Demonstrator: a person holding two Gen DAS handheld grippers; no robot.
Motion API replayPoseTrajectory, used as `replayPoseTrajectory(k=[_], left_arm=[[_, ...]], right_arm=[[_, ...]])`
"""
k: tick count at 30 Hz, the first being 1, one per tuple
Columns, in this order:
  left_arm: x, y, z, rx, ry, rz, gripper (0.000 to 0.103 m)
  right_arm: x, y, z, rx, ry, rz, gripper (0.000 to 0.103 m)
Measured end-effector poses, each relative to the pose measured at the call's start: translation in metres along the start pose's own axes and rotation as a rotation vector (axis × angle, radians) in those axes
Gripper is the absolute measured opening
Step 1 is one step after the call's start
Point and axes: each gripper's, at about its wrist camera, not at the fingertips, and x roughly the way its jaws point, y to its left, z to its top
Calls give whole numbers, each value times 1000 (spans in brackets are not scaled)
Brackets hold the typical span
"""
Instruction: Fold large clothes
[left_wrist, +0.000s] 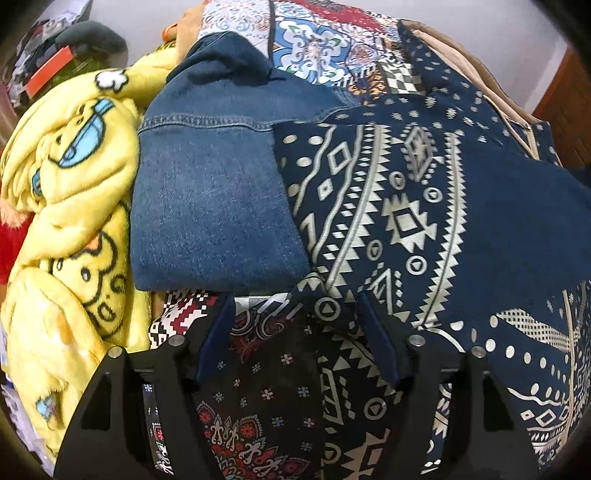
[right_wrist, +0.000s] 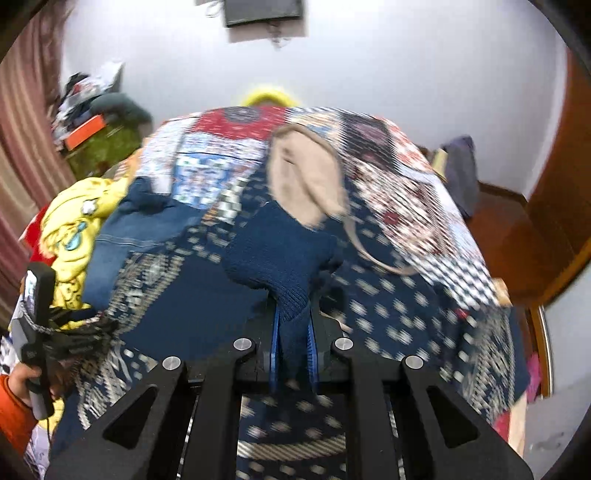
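Observation:
A large navy garment with a cream geometric print (left_wrist: 424, 206) lies spread over a bed; it also shows, blurred, in the right wrist view (right_wrist: 388, 302). My left gripper (left_wrist: 297, 310) is open, its fingers (left_wrist: 216, 332) hovering over the garment's near edge and a dark floral cloth (left_wrist: 258, 398). My right gripper (right_wrist: 293, 325) is shut on a navy knit part of the garment (right_wrist: 280, 258), which bunches up in front of the jaws. The left gripper (right_wrist: 37, 332) shows at the far left of the right wrist view.
Folded blue jeans (left_wrist: 210, 192) lie left of the garment. A yellow cartoon blanket (left_wrist: 74, 221) is heaped at the left. A beige garment (right_wrist: 306, 173) lies behind on the patchwork bedcover (right_wrist: 229, 155). A wooden door (right_wrist: 546, 206) stands right.

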Motion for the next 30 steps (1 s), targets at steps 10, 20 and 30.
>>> replayPoseTrajectory(k=[10,20,30], left_arm=[[3,-1,-1,-8,0,62,79],[-6,-15,2,63,-5,150,78],[-63,-65,21,209,-125,115,78]], right_arm=[[29,-52,-45,156,152,50,12],[16,-91,-60,159,198,-47,18],[-62,-151,-56,246,66,-121,62]])
